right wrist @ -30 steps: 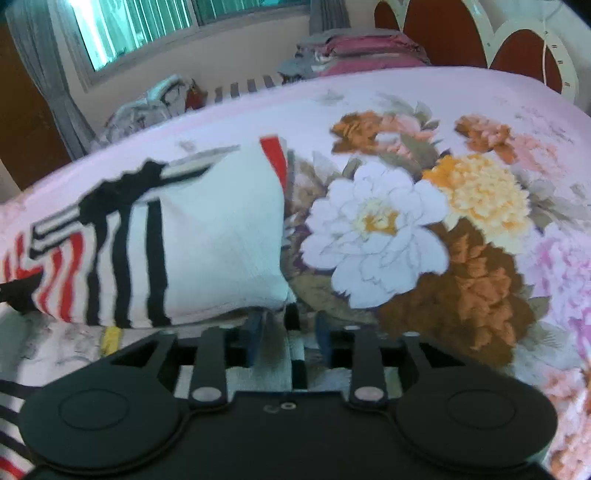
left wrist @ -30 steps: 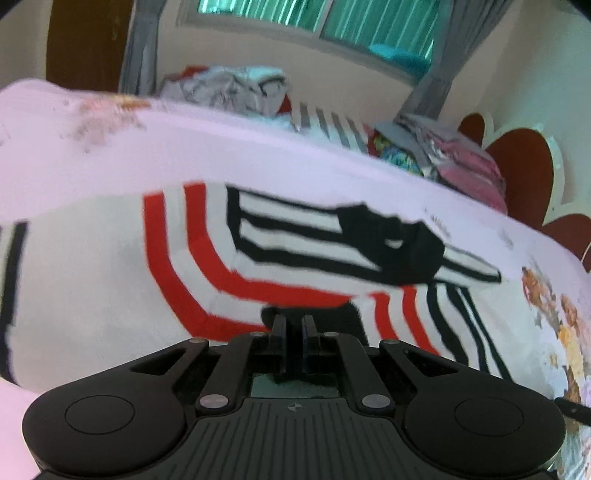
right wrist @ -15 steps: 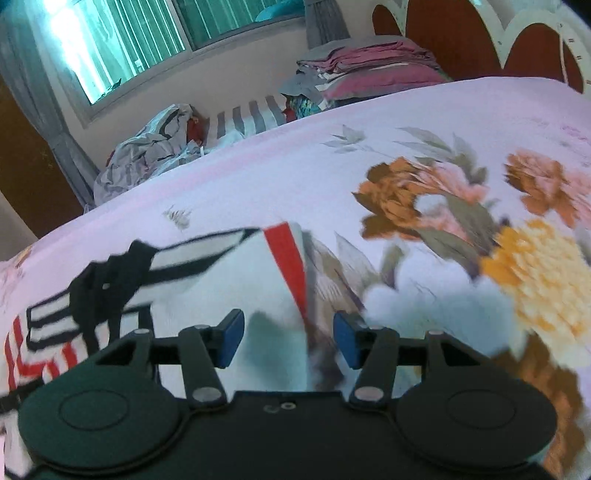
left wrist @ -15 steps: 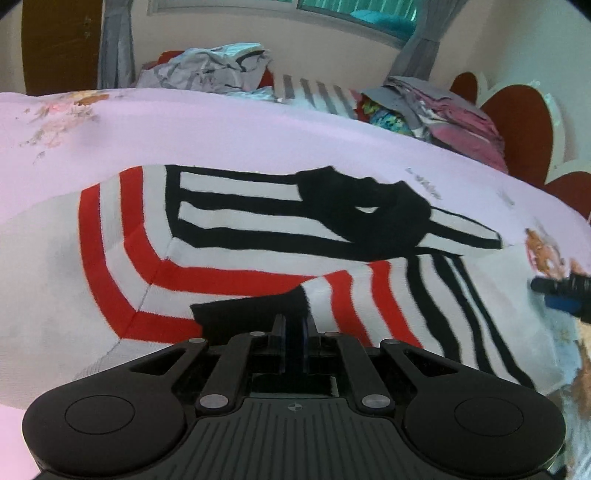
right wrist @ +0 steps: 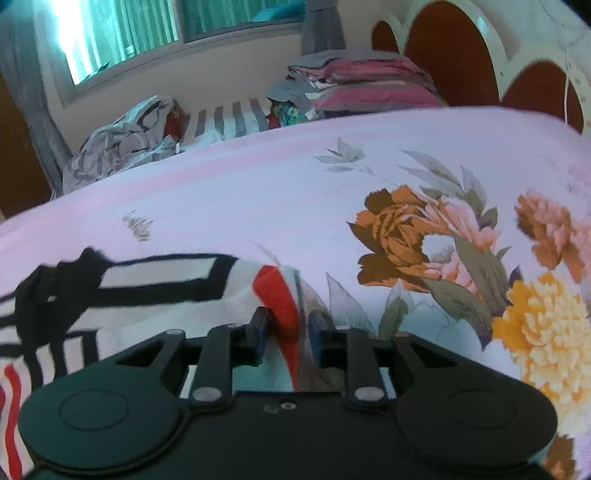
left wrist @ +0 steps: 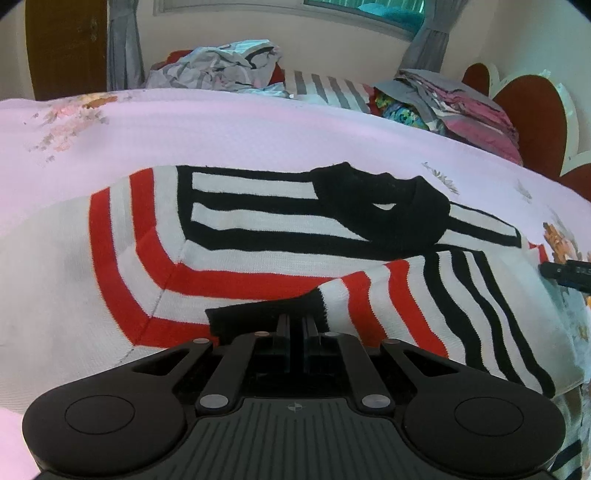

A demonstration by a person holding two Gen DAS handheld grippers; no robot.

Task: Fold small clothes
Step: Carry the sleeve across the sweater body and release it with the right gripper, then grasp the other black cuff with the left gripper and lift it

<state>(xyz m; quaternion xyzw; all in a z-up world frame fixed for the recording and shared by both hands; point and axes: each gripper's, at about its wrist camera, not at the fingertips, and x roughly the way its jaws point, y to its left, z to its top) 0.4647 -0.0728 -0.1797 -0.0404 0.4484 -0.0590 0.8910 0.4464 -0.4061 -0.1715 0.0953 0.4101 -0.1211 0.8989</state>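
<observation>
Bare bedspread [right wrist: 258,192] beyond sweater [left wrist: 258,236]; clothes piles [right wrist: 354,85] line far edge.

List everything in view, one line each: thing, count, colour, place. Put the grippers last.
sweater: one, white with red and black stripes and a black collar, flat on the bed, a sleeve folded over the body.
bedsheet: one, pink with orange, yellow and pink flowers, under the sweater.
crumpled clothes: one heap, grey-white, far edge of the bed, below the window.
folded clothes: one stack, pink and grey, far edge, by the headboard.
headboard: one, brown with white trim, far right.
window: one, teal, back wall.
left gripper: black, shut on the black sleeve cuff.
right gripper: black with blue pads, closing, sweater's red-striped edge between the jaws.
</observation>
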